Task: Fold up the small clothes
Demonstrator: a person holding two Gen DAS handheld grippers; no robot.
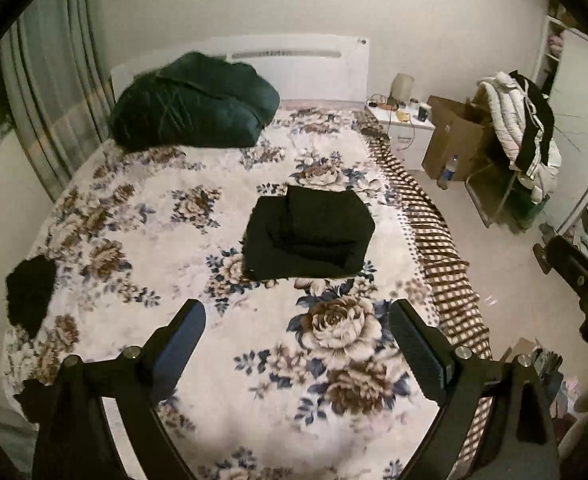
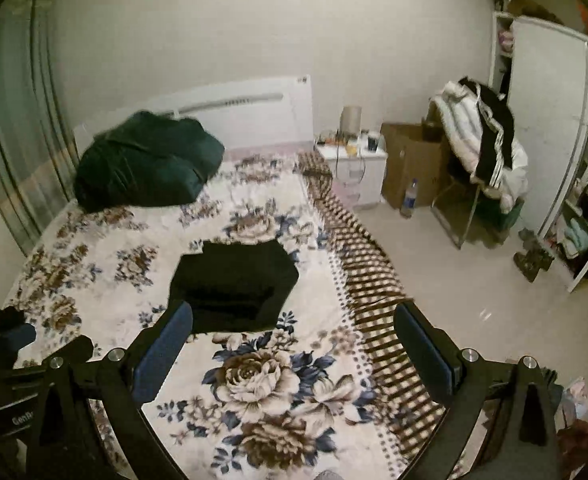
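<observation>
Left wrist: folded black garment (image 1: 309, 236), squarish | fuzzy floral blanket (image 1: 173, 360) | both tools gaping, empty.

**One partial word, little else**

Only one marking reads at all — white letters "GenR", cut off at the end, on the black body of the left gripper (image 2: 11, 408) at the lower left of the right wrist view. The water bottle (image 2: 410, 197) label is too blurred to read.

Black folded garment (image 1: 308, 236), white bedspread (image 1: 141, 276) w/ brown-blue floral print, dark green bundle (image 1: 191, 100), brown-white checked blanket (image 1: 440, 256)
</observation>
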